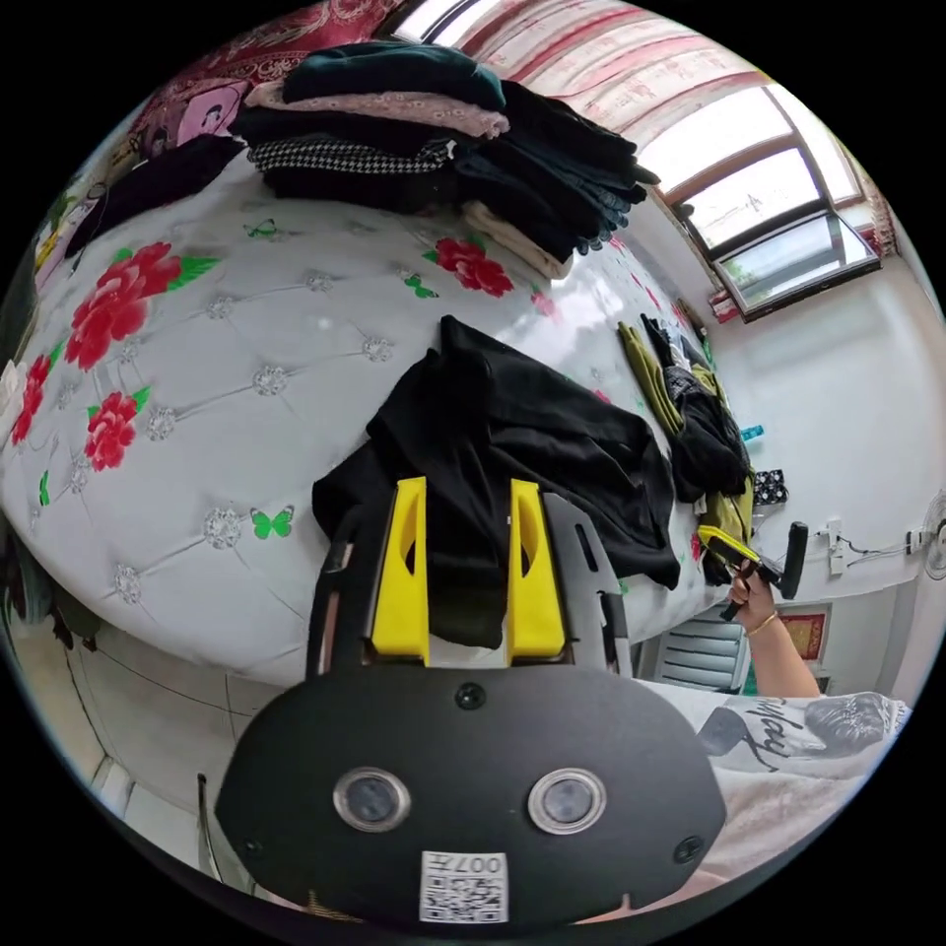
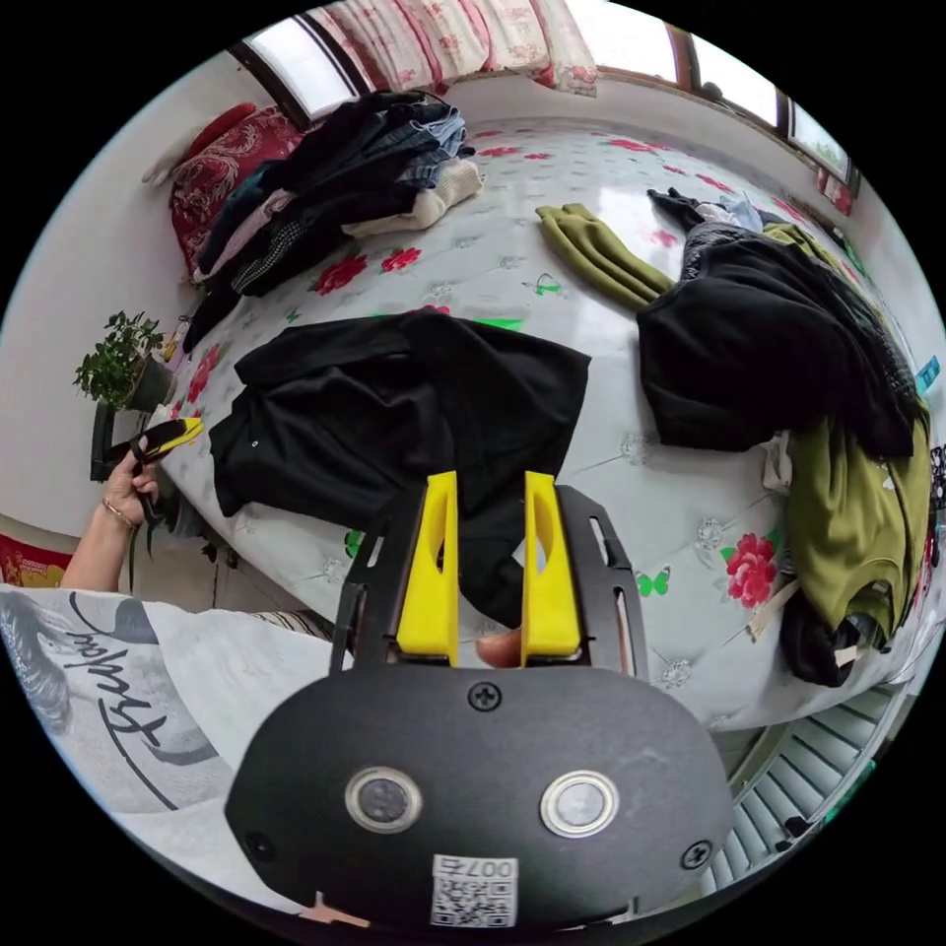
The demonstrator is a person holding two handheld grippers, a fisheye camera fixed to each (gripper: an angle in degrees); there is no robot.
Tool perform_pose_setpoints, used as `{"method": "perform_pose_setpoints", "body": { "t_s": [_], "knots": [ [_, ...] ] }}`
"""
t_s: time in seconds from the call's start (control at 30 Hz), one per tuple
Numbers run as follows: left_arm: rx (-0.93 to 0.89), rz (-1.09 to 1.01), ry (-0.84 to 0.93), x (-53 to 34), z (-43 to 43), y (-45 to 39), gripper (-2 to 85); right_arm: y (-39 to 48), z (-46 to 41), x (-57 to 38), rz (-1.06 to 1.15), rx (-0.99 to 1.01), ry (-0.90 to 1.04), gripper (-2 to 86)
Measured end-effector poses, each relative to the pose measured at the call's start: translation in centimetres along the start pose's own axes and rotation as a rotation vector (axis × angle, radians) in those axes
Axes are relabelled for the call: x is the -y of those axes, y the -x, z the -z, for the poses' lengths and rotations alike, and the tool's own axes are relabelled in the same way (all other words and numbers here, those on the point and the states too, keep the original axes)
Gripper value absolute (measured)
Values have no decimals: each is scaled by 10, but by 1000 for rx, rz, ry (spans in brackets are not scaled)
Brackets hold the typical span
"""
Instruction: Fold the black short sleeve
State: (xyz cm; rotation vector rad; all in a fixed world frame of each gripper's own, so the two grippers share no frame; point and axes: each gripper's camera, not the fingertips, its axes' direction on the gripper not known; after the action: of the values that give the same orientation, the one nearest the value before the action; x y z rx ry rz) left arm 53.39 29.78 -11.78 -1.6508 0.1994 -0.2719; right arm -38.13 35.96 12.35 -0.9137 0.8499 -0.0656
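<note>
Lying crumpled near the bed's (image 2: pixel 512 246) edge, the black short sleeve (image 2: pixel 394 414) is within reach for spreading. Left gripper (image 1: pixel 465 567) and right gripper (image 2: pixel 490 576) hover with jaws apart, clamping nothing.

Crumpled black short sleeve (image 2: pixel 394 414) on flowered bed (image 2: pixel 631 473), its hem between parted yellow right tongs (image 2: pixel 490 562).

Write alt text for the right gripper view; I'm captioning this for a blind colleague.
A crumpled black short-sleeve shirt lies on a white floral bed cover, with the right tool's open yellow jaws just above its near edge. A heap of black and olive clothes sits to the right, a stack of folded clothes further back.
</note>
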Motion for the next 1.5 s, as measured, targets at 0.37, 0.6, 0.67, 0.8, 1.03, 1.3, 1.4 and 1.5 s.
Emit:
{"method": "perform_pose_setpoints", "body": {
  "t_s": [0.37,0.6,0.67,0.8,1.03,1.3,1.4,1.5],
  "knots": [
    [257,-99,201,107,-102,-48,36,2,-83,66,103,-68,245,30],
    [-74,-126,22,108,35,-42,-3,-40,47,93,96,8,-27,0],
    [-163,-130,-48,113,82,-41,-5,-60,94,105,66,91,-125,-1],
    [-284,-151,-215,149,173,-54,-6,-82,208,157,58,236,-354,-2],
    [-345,-406,-627,146,406,-143,-7,-10,429,178,290,227,-777,-2],
    [-393,-583,-799,-37,538,-136,-7,16,512,33,451,304,-975,-1],
    [-373,-591,-795,-131,529,-113,-7,24,505,-18,487,314,-969,-1],
    [-339,-538,-719,-184,493,-84,-7,28,464,-59,483,276,-834,-2]
  ]
}}
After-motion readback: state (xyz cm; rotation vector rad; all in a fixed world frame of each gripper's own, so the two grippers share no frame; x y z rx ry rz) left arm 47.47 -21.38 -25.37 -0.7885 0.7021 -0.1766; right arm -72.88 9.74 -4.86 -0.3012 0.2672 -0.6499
